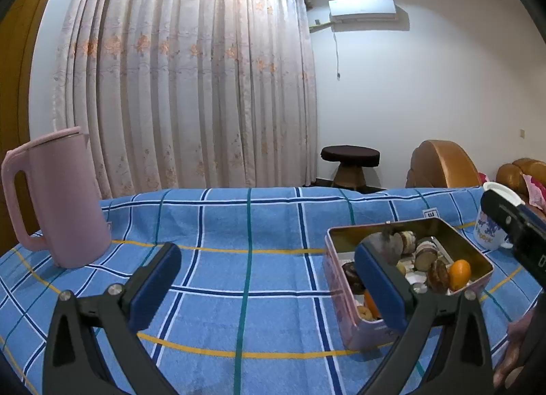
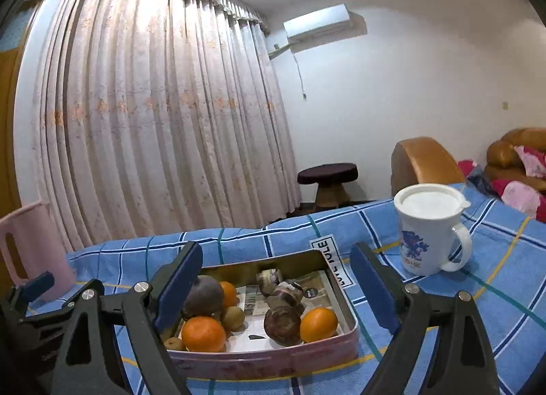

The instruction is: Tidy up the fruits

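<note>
A pink rectangular tin (image 2: 266, 362) lies on the blue checked cloth and holds the fruit. In it are three oranges (image 2: 203, 333), a kiwi (image 2: 233, 318), a dark purple fruit (image 2: 203, 296) and brown round pieces (image 2: 283, 325). My right gripper (image 2: 274, 255) is open just in front of and above the tin, with nothing between its blue pads. In the left wrist view the tin (image 1: 341, 279) sits at the right, with an orange (image 1: 459, 273) showing inside. My left gripper (image 1: 266, 255) is open over bare cloth, its right finger in front of the tin's near corner.
A pink kettle (image 1: 58, 203) stands at the left of the table. A white lidded mug (image 2: 430, 234) stands right of the tin. Beyond the table's far edge are a dark stool (image 2: 327, 173), brown sofas (image 2: 423, 159) and a long curtain.
</note>
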Available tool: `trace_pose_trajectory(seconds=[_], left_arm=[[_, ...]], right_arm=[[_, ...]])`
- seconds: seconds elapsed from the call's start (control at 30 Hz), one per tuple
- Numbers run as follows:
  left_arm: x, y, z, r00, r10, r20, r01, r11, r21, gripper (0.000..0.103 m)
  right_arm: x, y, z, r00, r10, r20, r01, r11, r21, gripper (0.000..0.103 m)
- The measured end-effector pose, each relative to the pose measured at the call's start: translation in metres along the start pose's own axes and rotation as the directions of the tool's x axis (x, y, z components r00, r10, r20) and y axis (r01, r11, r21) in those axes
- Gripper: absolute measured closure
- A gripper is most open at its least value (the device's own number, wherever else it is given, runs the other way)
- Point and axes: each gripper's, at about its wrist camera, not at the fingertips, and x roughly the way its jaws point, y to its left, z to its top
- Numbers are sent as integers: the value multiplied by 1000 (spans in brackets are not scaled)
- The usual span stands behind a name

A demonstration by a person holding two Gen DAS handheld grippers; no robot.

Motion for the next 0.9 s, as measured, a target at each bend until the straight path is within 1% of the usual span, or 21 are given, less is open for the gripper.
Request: trace_pose_trajectory(seconds=[0.2, 0.33, 0.6, 0.9], left_arm=[[-2, -9, -3, 1000, 1, 13, -2, 999, 38, 0], [-4, -9, -3, 1000, -10, 16, 10, 1000, 26, 0], [-5, -9, -3, 1000, -21, 14, 21, 1000, 11, 0], [-3, -9, -3, 1000, -16, 4, 16, 1000, 11, 0]], right_arm=[[-7, 7, -1, 999, -21, 32, 22, 999, -40, 14], [-9, 6, -2, 999, -22, 42, 24, 999, -40, 14], [-8, 9, -2, 999, -21, 37, 23, 999, -49, 13], [-11, 9, -3, 999, -24, 37, 26, 998, -53, 13]])
